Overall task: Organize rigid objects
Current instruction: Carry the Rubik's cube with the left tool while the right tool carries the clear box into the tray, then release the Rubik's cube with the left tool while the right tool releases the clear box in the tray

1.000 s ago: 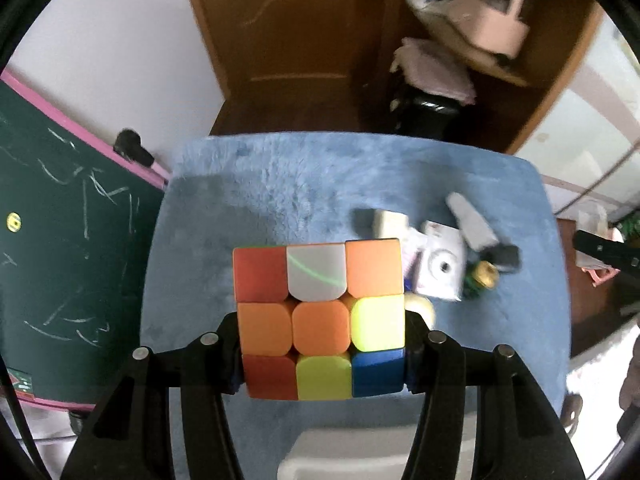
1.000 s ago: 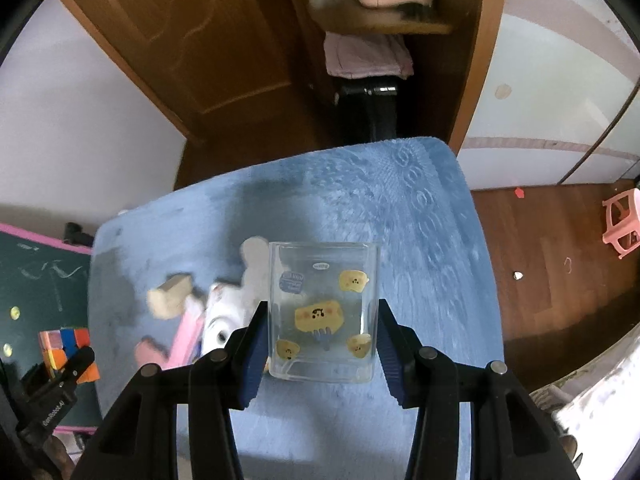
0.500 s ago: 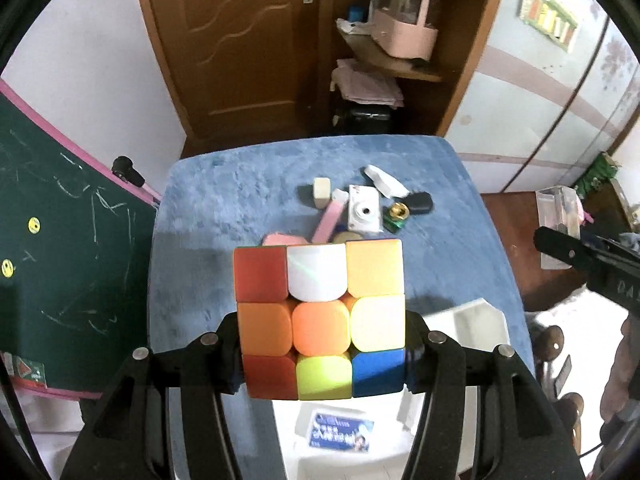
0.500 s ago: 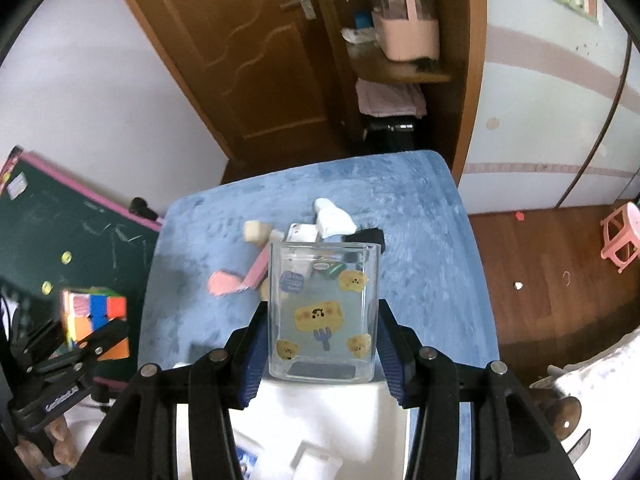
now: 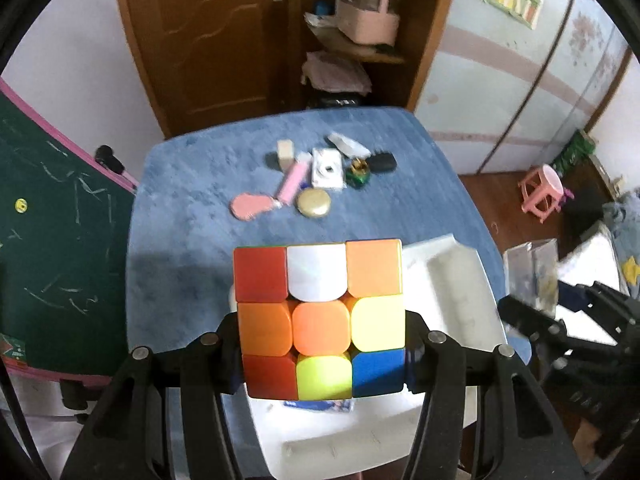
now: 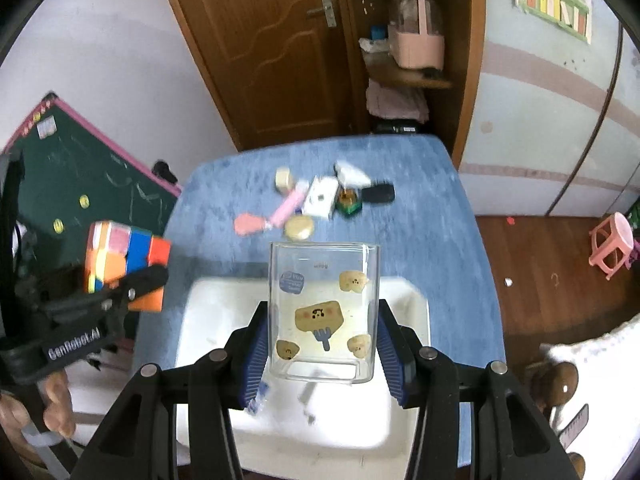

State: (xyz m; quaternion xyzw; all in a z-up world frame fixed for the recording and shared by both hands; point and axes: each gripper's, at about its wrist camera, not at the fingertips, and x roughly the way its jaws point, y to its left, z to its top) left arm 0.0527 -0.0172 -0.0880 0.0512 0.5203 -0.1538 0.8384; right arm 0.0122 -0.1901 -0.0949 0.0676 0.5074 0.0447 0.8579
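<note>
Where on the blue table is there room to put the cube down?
The blue table is bare along its left side, between the chalkboard and the pink blob toy, and along its right edge past the black fob. The far middle is crowded with small things around the white toy camera. The white tray takes up the near part.

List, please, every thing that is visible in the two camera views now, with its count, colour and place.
Multicoloured puzzle cube: 1, red, orange, white, yellow, blue; between left gripper fingers.
Clear square plastic cup with cartoon stickers: 1, transparent; between right gripper fingers.
White plastic tray: 1, white; near edge of table.
Blue fuzzy table cover: 1, blue; over table.
Small items, among them a pink tube, gold round disc, white toy camera, black fob: clustered at far side of table.
Green chalkboard: 1; left of table.
Pink stool: 1; floor, right.
Left gripper: black, holding cube.
Right gripper: black, blue pads, holding cup.
</note>
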